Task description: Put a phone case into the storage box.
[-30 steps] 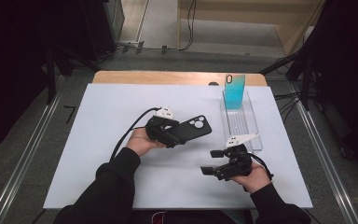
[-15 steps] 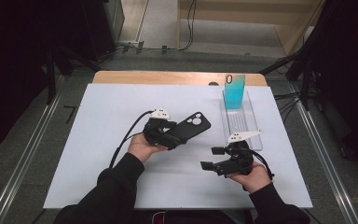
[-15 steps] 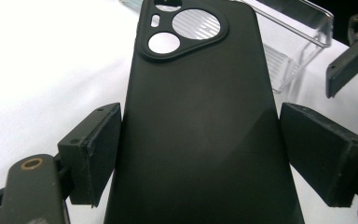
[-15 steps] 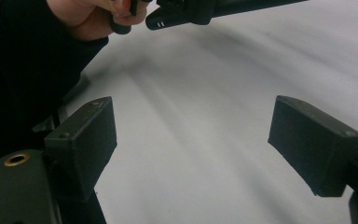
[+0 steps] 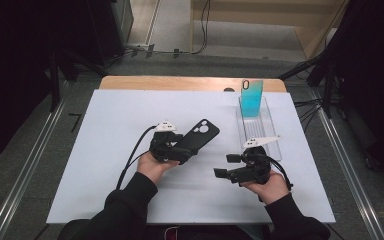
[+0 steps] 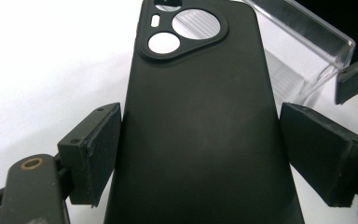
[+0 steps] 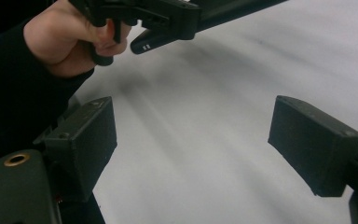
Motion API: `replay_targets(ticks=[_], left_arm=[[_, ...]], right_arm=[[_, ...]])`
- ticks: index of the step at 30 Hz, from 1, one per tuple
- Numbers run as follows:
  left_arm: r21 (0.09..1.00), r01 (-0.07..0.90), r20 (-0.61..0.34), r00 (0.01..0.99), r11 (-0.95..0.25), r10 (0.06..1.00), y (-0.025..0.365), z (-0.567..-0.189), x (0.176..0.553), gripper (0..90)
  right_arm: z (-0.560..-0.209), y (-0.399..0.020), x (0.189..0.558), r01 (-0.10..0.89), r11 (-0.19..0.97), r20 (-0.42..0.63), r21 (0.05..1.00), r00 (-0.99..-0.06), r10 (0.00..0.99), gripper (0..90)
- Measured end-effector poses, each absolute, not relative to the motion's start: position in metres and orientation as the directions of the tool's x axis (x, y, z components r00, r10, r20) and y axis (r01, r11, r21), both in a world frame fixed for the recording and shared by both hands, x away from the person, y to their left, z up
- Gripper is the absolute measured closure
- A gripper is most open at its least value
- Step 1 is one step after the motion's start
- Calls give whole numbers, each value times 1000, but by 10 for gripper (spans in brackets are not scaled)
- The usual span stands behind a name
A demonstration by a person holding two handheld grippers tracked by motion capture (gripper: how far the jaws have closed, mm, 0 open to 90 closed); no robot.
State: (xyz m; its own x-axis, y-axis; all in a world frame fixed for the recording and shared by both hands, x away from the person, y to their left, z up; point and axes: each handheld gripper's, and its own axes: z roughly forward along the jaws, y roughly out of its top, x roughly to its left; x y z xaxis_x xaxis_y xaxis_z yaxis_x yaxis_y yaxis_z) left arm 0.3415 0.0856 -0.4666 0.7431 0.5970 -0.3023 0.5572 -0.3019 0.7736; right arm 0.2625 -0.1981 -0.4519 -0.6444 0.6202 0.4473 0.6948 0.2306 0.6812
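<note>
The left hand-held gripper (image 5: 186, 148) is clenched on a black phone case (image 5: 198, 137), its pads pressing the two long edges. In the left gripper view the case (image 6: 200, 126) runs up between the jaws with its camera cut-out at the far end. That edge grip leaves the far end free, probably so it can be slid into something. On the high view the case sits near the middle of the white desk (image 5: 105, 150), pointing toward 2 o'clock, lifted or barely resting; which, I cannot tell.

At 2 o'clock from it stands a clear rack (image 5: 275, 132), with a teal phone case (image 5: 251, 98) upright in its far end. The black case seems aimed there, likely to stand alongside.

The right hand-held gripper (image 5: 225, 166) is released, jaws wide with nothing between them, over bare desk at 4 o'clock from the case, pointing toward 9 o'clock. It looks like it is waiting to steady the case or the rack
</note>
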Motion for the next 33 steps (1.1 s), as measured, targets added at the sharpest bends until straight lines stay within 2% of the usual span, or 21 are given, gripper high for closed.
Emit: replay_targets(ticks=[6, 15, 21, 33], left_arm=[[772, 591, -351, 702, -233, 620, 94, -466, 333, 161], [785, 596, -362, 663, -169, 655, 95, -467, 320, 161], [817, 564, -341, 642, -121, 687, 95, -471, 309, 161], [848, 529, -360, 613, -27, 704, 91, -479, 290, 161]], right_arm=[[-447, -197, 266, 713, 198, 457, 673, -611, 646, 134], [-440, -193, 272, 733, 142, 484, 665, -567, 666, 134], [-435, -193, 277, 744, 99, 501, 661, -536, 680, 134], [-433, -183, 290, 764, 45, 541, 643, -496, 679, 134]])
